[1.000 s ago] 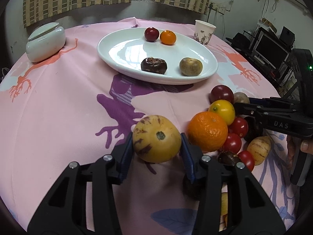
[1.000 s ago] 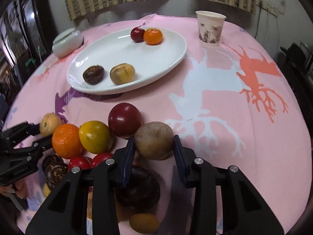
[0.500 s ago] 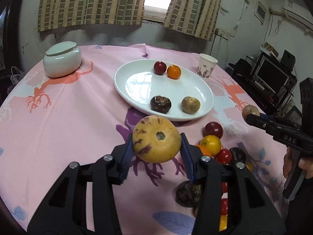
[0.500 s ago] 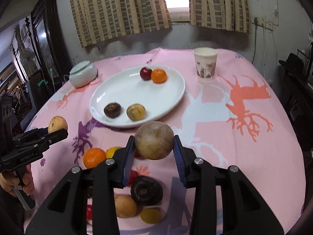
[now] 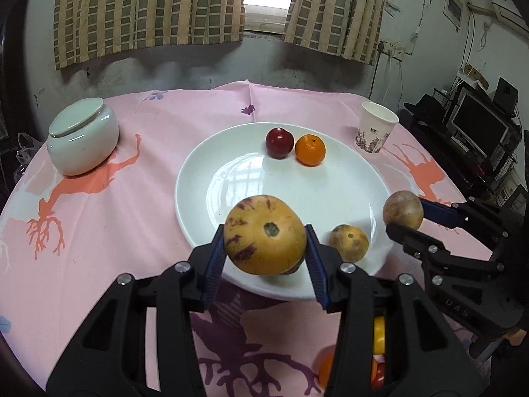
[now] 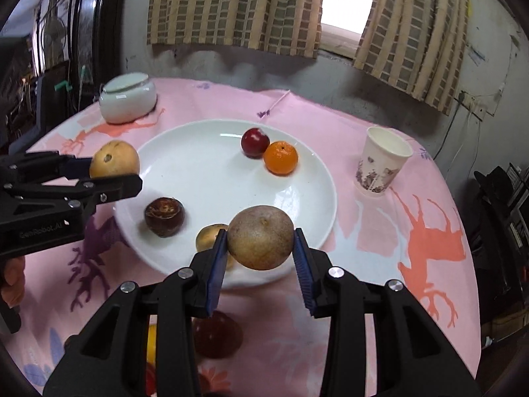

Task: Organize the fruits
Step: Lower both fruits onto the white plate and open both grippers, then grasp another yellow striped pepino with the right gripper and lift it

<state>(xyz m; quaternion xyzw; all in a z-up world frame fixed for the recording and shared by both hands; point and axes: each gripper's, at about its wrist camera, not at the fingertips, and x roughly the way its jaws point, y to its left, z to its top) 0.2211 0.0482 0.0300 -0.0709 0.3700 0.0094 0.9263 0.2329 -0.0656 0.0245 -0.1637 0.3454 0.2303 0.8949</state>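
My left gripper point(image 5: 263, 248) is shut on a yellow fruit with purple streaks point(image 5: 264, 235), held in the air over the near rim of the white plate point(image 5: 198, 172). My right gripper point(image 6: 261, 251) is shut on a round brown fruit point(image 6: 260, 237), also lifted above the plate's near edge. On the plate point(image 6: 211, 178) lie a red plum point(image 6: 254, 142), a small orange point(image 6: 281, 157), a dark brown fruit point(image 6: 164, 217) and a tan fruit point(image 5: 348, 242). In the left wrist view the right gripper point(image 5: 405, 213) shows at the right with its fruit.
A white lidded jar point(image 5: 82, 135) stands at the far left and a paper cup point(image 5: 377, 132) at the far right of the pink tablecloth. Loose fruits point(image 6: 216, 334) remain on the cloth under the grippers. Shelves with a monitor point(image 5: 476, 125) stand beyond the table's right edge.
Both grippers lifted their fruits off the cloth and carried them up and forward from the fruit pile to the plate's near edge. The pile dropped out of sight below the fingers.
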